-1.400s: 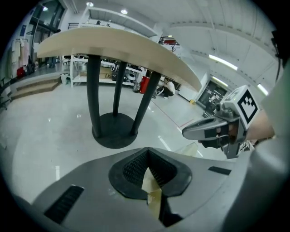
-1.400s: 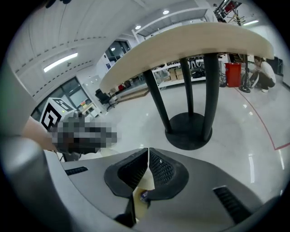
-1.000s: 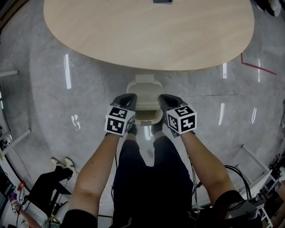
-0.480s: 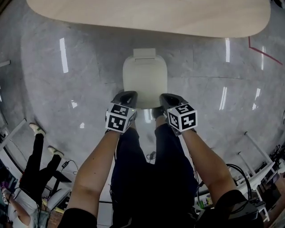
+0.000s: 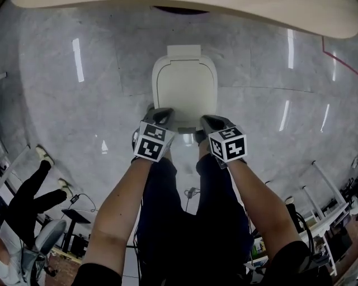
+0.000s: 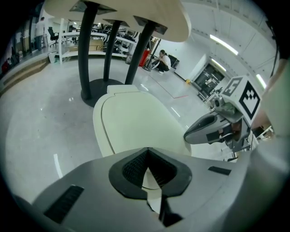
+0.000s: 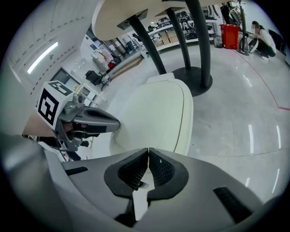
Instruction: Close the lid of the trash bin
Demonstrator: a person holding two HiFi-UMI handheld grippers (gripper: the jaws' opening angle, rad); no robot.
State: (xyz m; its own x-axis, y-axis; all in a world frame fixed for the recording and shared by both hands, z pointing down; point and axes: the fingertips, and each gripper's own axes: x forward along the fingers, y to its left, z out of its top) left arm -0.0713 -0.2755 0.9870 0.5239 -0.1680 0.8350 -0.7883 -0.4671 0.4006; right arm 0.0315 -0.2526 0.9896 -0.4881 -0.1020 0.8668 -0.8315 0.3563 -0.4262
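Half a second on from our last look, the lid (image 5: 184, 84) lies flat over the trash bin, where a second ago the bin's mouth gaped open; the bin stands on the grey floor (image 5: 84, 111), just near of the table (image 5: 251, 11). Left gripper (image 5: 160, 116) and right gripper (image 5: 214, 119) both have their jaws pressed together on nothing and hang over the lid's near edge; contact we cannot tell. We judge the closing done, bar withdrawal.
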